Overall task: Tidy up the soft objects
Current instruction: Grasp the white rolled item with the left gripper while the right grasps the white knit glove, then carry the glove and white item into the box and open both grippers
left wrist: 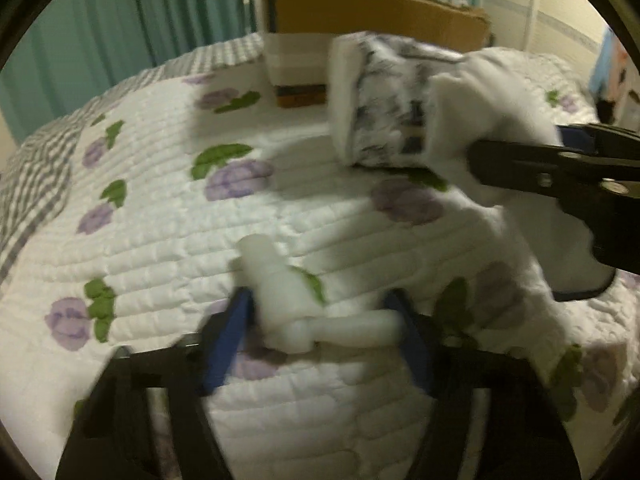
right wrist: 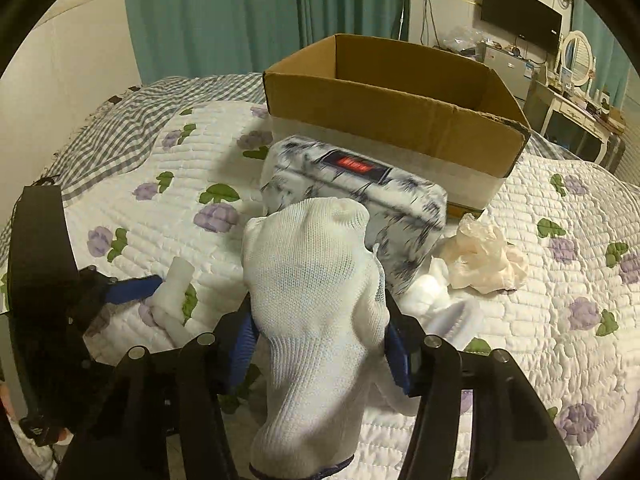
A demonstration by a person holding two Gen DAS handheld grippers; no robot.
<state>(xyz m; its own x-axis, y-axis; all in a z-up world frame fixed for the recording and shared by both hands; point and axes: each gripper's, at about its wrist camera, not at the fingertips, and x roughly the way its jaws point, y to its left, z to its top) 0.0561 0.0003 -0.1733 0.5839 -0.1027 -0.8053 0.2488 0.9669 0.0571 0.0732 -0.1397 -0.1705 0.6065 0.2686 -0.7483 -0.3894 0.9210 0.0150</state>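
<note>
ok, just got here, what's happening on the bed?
A person with two handheld grippers is sorting soft things on a quilted bed. The right gripper is shut on a white knit glove and holds it up in front of an open cardboard box. The left gripper is open around a white foam piece lying on the quilt. A blue-white tissue pack and crumpled tissue lie beside the box.

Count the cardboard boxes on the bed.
1. The open cardboard box stands on the quilt at the far side, just behind the blue-and-white bundle. Nothing suggests another, though the views are partial.
</note>
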